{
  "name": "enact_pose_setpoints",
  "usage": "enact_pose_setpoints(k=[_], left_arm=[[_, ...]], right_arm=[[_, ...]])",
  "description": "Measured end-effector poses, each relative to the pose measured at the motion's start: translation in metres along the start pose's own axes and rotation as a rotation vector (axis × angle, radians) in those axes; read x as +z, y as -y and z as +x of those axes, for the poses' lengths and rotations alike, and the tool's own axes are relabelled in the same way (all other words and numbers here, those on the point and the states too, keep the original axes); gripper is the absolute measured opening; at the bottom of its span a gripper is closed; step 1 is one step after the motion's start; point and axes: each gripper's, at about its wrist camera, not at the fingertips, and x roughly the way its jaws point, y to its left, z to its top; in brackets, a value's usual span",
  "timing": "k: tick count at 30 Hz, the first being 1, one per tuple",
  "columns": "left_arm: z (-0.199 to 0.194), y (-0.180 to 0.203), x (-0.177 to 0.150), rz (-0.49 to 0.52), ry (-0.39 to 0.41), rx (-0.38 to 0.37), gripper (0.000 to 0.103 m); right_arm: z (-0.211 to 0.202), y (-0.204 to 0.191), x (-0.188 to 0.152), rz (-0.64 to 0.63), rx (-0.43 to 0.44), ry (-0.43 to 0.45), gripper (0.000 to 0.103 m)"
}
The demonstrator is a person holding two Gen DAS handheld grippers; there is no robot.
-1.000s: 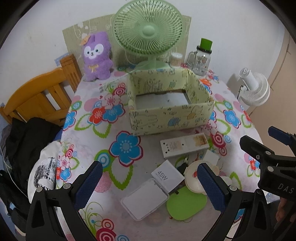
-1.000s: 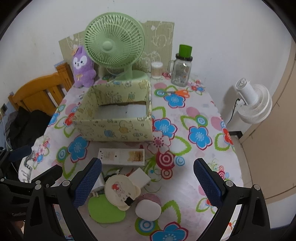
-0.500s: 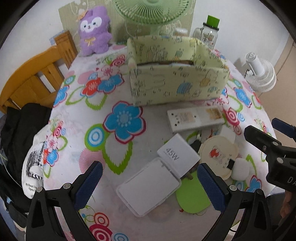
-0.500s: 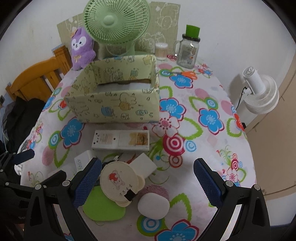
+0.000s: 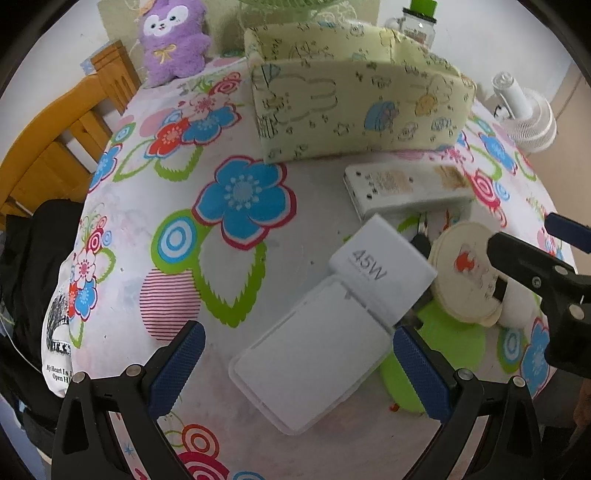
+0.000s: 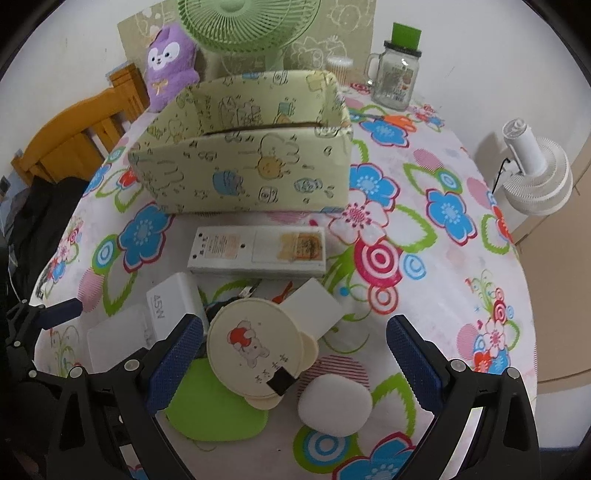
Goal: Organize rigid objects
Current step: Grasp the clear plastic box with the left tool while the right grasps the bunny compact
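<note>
Right now my left hand-held gripper [image 5: 293, 363] is spread wide over the counter [image 5: 155, 192], holding nothing. The flat white case [image 5: 312, 363] lies directly between its blue pads, nearer the right-hand one. Just ahead of the fingers, the white 45W charger [image 5: 382, 269] overlaps the far end of that case. Further ahead and to the right lies the white power strip [image 5: 406, 190], and beyond it stands the yellow-green fabric box [image 5: 354, 110], open at the top.

My right hand-held gripper [image 6: 295, 356] is spread as well, empty. Between its pads, close to the left one, sits the round cream disc with a bear picture [image 6: 255, 343], tilted over the lime green pad [image 6: 216, 406]. The white oval puff [image 6: 334, 404] lies on the counter below the middle of the gap, touching neither pad as far as I can tell. A white rectangular block [image 6: 316, 304] leans just ahead of the disc. The power strip [image 6: 258, 251] lies straight ahead, with the fabric box [image 6: 251, 173] behind it. The charger [image 6: 173, 304] and case [image 6: 118, 341] sit off to the left of this hand-held gripper, near the tip of my other one.

At the far edge of the counter I see a purple plush toy [image 6: 170, 62], a green fan [image 6: 247, 22] and a glass jar mug with a green lid [image 6: 397, 70].
</note>
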Motion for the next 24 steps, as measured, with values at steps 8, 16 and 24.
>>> enact_pose_setpoints(k=[8, 16, 24], left_arm=[[0.004, 0.0, -0.008, 0.028, -0.007, -0.021, 0.103], [0.014, -0.002, -0.01, 0.077, -0.009, 0.035, 0.092], [0.022, -0.014, 0.001, 0.009, -0.035, -0.021, 0.075]], right_arm=[[0.014, -0.011, -0.007, -0.011, 0.003, -0.04, 0.101], [0.027, -0.024, -0.01, -0.043, -0.018, -0.061, 0.101], [0.033, -0.026, -0.01, -0.025, -0.037, -0.058, 0.101]])
